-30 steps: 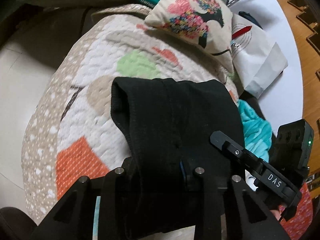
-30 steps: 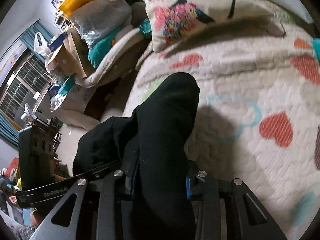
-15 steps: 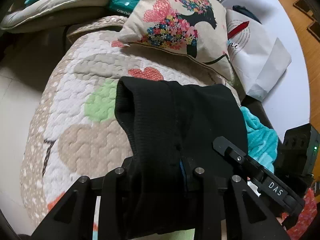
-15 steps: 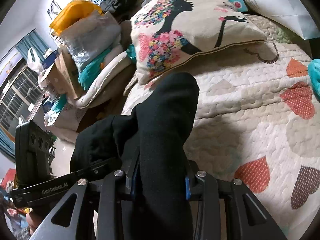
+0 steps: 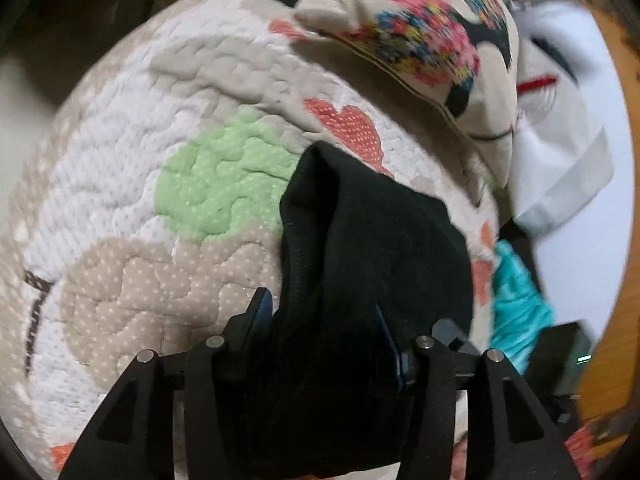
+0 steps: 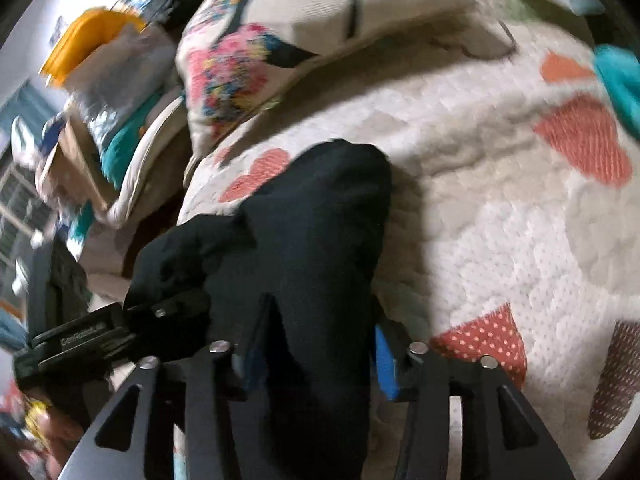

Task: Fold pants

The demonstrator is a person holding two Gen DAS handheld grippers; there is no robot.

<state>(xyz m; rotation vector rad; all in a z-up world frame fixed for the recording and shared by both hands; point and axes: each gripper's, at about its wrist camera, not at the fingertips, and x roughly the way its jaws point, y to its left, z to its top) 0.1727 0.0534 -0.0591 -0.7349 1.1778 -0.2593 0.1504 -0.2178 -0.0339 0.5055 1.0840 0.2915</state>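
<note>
a quilted bedspread (image 5: 132,184) with hearts and pale blobs fills both views, a floral cushion (image 5: 424,36) lying on it at the far end, a white paper bag (image 5: 560,152) beyond that. the black pants (image 5: 360,248) hang bunched over the quilt, one fold running between the fingers of the left gripper (image 5: 324,320), another part of the pants (image 6: 320,248) running through the right gripper (image 6: 316,332).

both tongs are opening: the blue pads stand off the cloth on at least one side, so the fabric is between the jaws but looks no longer pinched. the left gripper's body (image 6: 84,336) shows at the lower left of the right wrist view.

the risk, as i judge it: both views are blurred, so the hands seem in motion, and cloth let go mid-motion may land as a heap instead of a flat fold. the fabric could also snag on a pad and drag askew as the tongs pull away.
</note>
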